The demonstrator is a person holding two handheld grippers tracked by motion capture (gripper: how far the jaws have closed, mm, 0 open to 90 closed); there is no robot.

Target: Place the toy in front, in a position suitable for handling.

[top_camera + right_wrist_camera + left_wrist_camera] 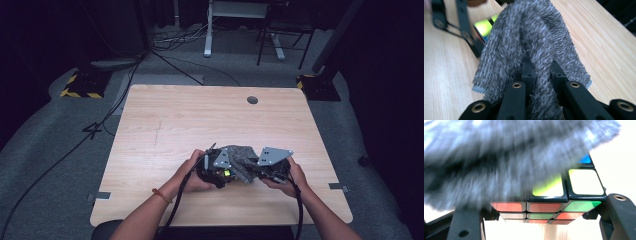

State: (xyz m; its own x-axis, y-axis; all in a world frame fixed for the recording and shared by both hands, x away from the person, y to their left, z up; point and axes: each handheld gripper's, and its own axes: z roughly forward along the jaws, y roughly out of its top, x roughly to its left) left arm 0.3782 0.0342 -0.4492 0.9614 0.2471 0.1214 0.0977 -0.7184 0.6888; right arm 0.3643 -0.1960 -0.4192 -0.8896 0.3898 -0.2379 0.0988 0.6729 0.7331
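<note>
Left gripper view: unlettered cube (564, 195) stickers

Wooden table (165, 115), grey carpet floor (45, 150), cables (175, 37)

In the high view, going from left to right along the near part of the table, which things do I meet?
Left hand → left hand-held gripper, shut on the puzzle cube → grey fluffy cloth → right hand-held gripper, shut on the cloth → right hand.
</note>
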